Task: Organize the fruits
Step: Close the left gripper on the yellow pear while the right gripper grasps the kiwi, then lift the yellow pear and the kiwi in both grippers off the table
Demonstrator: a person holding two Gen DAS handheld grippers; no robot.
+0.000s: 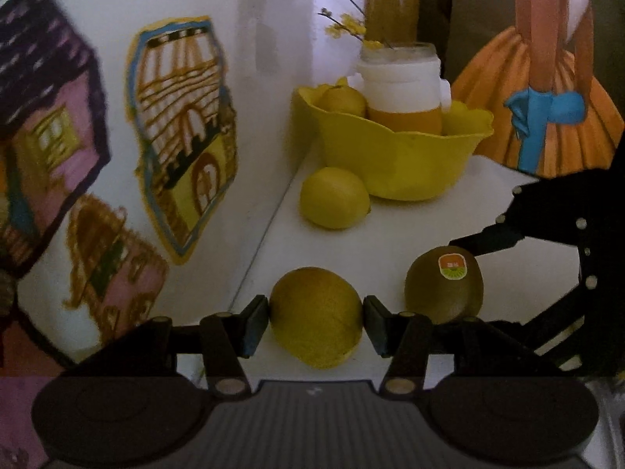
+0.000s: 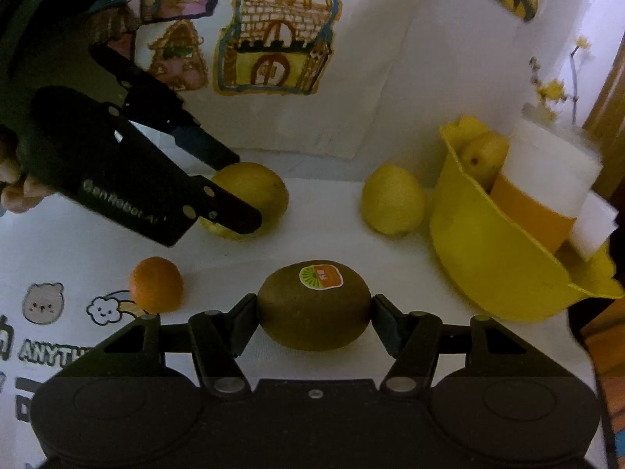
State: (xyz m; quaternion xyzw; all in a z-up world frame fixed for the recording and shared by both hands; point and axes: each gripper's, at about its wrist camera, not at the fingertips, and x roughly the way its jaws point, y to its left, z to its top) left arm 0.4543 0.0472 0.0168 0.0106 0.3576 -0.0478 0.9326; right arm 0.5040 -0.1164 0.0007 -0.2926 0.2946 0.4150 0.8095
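Observation:
My left gripper (image 1: 316, 314) is shut on a yellow-brown fruit (image 1: 315, 314) resting on the white table; it also shows in the right wrist view (image 2: 250, 195) between the left gripper's fingers (image 2: 234, 217). My right gripper (image 2: 314, 306) is shut on a brown kiwi with a sticker (image 2: 314, 305), which shows in the left wrist view (image 1: 445, 285) too. A lemon (image 1: 334, 197) (image 2: 392, 199) lies beside a yellow bowl (image 1: 402, 160) (image 2: 496, 258). The bowl holds another yellow fruit (image 1: 343, 101) (image 2: 484, 154). A small orange (image 2: 156, 284) lies at the left.
A white and orange jar (image 1: 406, 93) (image 2: 547, 191) stands in the bowl, with yellow flower twigs behind it. White walls with house drawings (image 1: 183, 125) (image 2: 273, 35) close the table's back and left. The tablecloth has cartoon prints (image 2: 43, 301) at the near left.

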